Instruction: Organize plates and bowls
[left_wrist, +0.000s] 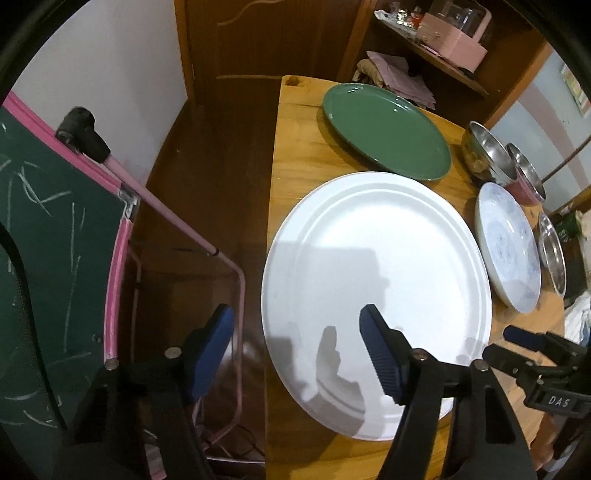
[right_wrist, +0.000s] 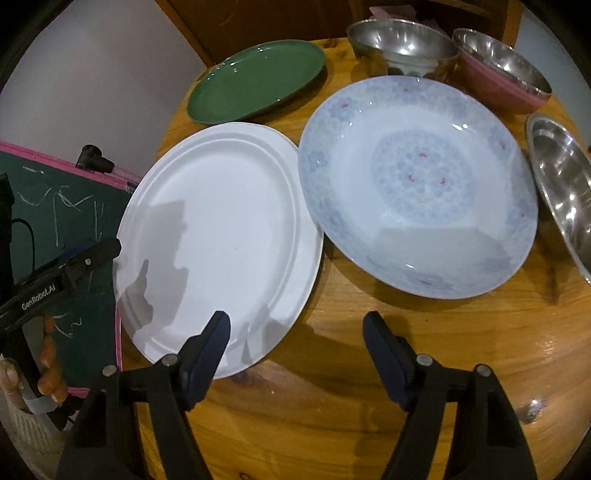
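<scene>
Your left gripper (left_wrist: 299, 347) is spread wide astride the near left rim of the plain white plate (left_wrist: 376, 280) on the wooden table (left_wrist: 295, 162). Your right gripper (right_wrist: 295, 350), released, holds nothing. Only its view shows the patterned bowl (right_wrist: 417, 181) fully, with the green plate (right_wrist: 258, 81) beyond.

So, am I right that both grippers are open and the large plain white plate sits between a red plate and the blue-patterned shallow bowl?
Not quite: the far plate is green, not red, as the right wrist view shows. The rest holds: both grippers are open, left and right.
</scene>
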